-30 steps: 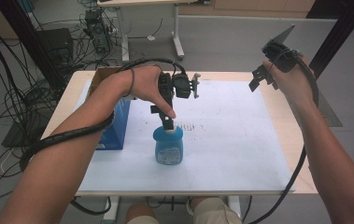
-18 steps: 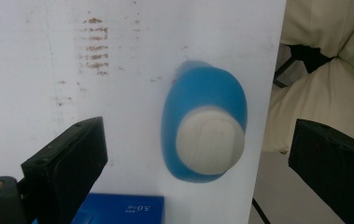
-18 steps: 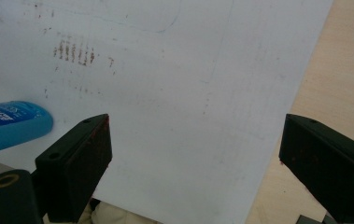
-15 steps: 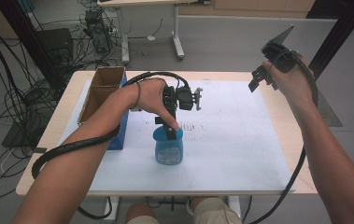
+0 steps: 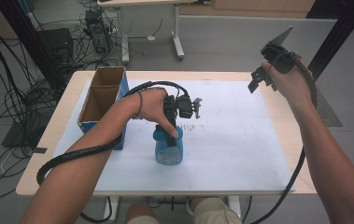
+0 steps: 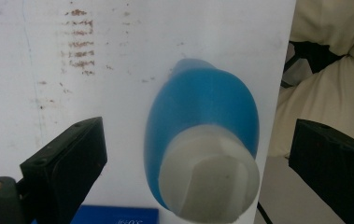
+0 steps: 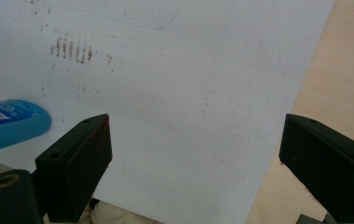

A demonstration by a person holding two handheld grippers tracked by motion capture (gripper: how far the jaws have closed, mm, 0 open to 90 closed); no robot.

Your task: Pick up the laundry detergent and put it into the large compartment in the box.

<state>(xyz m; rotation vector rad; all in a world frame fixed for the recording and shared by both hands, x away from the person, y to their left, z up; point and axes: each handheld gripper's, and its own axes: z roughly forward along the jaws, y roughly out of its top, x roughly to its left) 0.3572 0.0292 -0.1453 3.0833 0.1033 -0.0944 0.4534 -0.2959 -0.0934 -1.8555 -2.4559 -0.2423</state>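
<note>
The blue bottle (image 5: pixel 168 148) stood upright on the white sheet (image 5: pixel 240 140) covering the table (image 5: pixel 286 121), nearer the sheet's front edge than its far edge and somewhat left of its middle. The left gripper (image 5: pixel 171 132) hung directly above the bottle, pointing down, its jaws spread wide with the bottle's white cap (image 6: pixel 209 177) between them and neither jaw touching it. A cardboard box (image 5: pixel 101 100) sat near the table's left edge, just beside the bottle's left. The right gripper (image 5: pixel 258 81) was held high over the table's far right corner, well apart from the bottle, with its jaws spread and nothing between them. Faint brown marks (image 7: pixel 72 49) speckled the sheet beyond the bottle.
</note>
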